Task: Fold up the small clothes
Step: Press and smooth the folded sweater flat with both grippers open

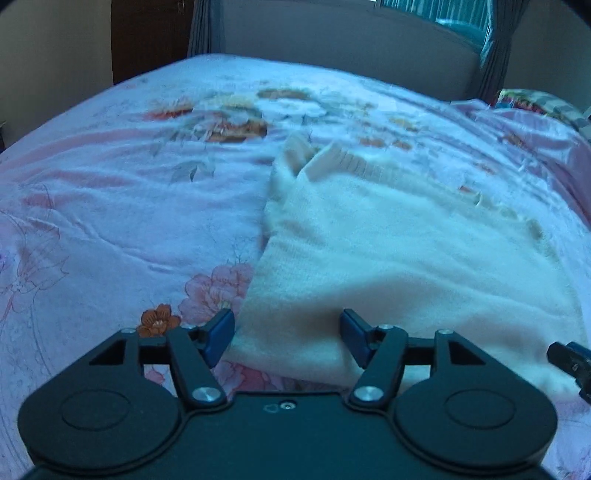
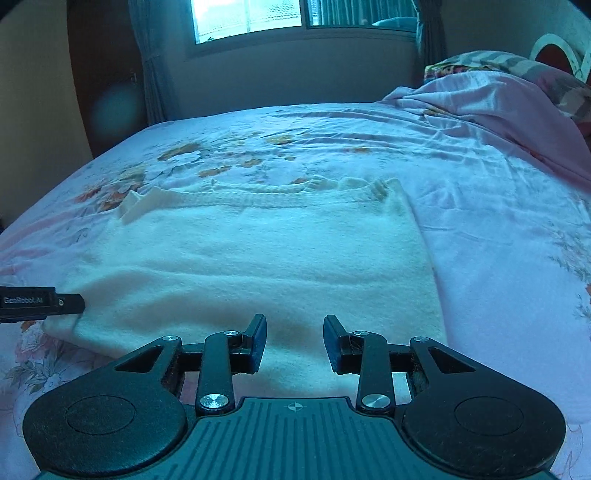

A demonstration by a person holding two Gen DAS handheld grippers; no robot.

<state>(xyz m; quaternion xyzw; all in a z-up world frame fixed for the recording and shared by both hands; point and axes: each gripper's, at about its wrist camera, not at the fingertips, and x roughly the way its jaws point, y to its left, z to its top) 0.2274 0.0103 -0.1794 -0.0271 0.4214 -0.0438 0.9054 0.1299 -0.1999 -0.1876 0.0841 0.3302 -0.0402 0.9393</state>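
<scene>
We counted one cream knitted sweater (image 2: 258, 258), lying on one floral bedsheet (image 2: 480, 206). Two grippers were in view, a left gripper (image 1: 287, 338) and a right gripper (image 2: 294, 342). We also saw one window (image 2: 251, 16) and one crumpled pink blanket (image 2: 491, 99).

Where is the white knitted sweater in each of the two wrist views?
Left wrist: white knitted sweater fills the centre and right, its ribbed edge at the far end.
Right wrist: it fills the centre and left.
Shared landmark: the floral bedsheet beneath it.
</scene>
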